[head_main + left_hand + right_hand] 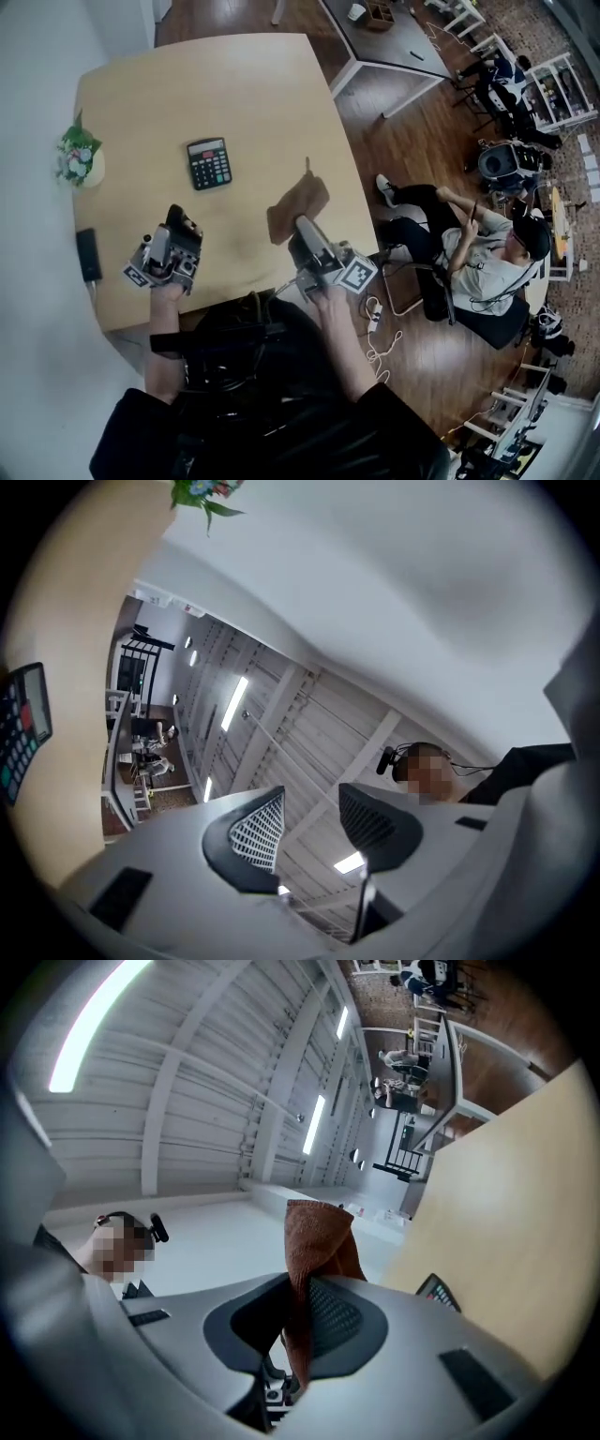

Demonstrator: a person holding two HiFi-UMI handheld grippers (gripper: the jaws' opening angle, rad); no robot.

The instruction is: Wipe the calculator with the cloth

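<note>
The black calculator (208, 163) lies flat on the light wooden table (244, 84), ahead of both grippers. My right gripper (302, 225) is shut on the brown cloth (298, 206), which stands up from its jaws over the table's right side. In the right gripper view the cloth (314, 1241) is pinched between the two pads, and a corner of the calculator (439, 1290) shows beside it. My left gripper (185, 223) is raised over the near left of the table. In its own view the left gripper (311, 810) is open and tilted upward with nothing between its jaws. The calculator (19, 728) shows at that view's left edge.
A small pot of flowers (77, 159) stands at the table's left edge, with a dark flat device (88, 254) nearer me. A person sits on a chair (473, 267) right of the table. A grey table (384, 37) stands beyond, and cables (377, 323) lie on the floor.
</note>
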